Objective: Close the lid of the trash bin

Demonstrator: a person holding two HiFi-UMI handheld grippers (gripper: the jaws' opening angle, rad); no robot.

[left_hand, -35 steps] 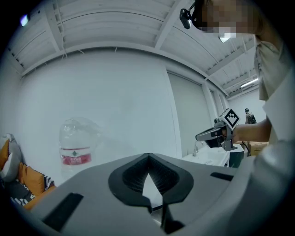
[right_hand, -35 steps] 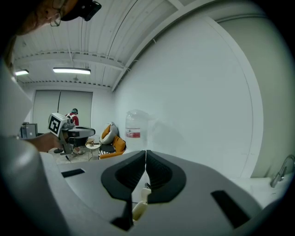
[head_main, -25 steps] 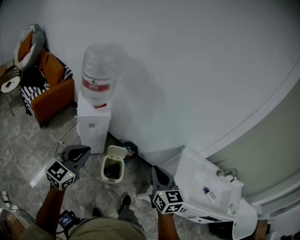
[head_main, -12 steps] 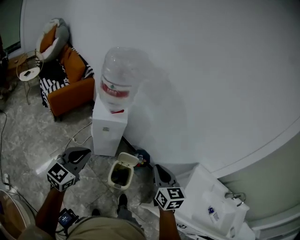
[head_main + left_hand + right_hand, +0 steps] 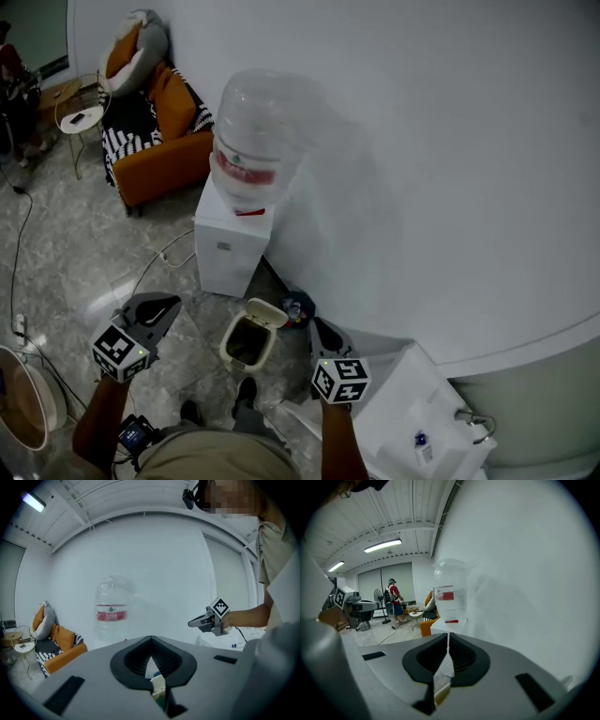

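Cream plastic trash bin [image 5: 246, 342] stands on the floor [image 5: 84, 262] at lower centre of the head view. Its lid [image 5: 268, 313] is tipped up open at the bin's upper-right edge, toward the wall [image 5: 450, 141]. My right gripper [image 5: 323, 332] is just right of the lid and nearer to it; my left gripper [image 5: 161, 307] is well apart at lower left. Both pairs of fingers [image 5: 133, 656] are clenched on nothing. Compared with a second ago, the bin sits further right in frame, closer to the right gripper.

Cream trash bin [image 5: 247, 341], lid [image 5: 266, 313] open
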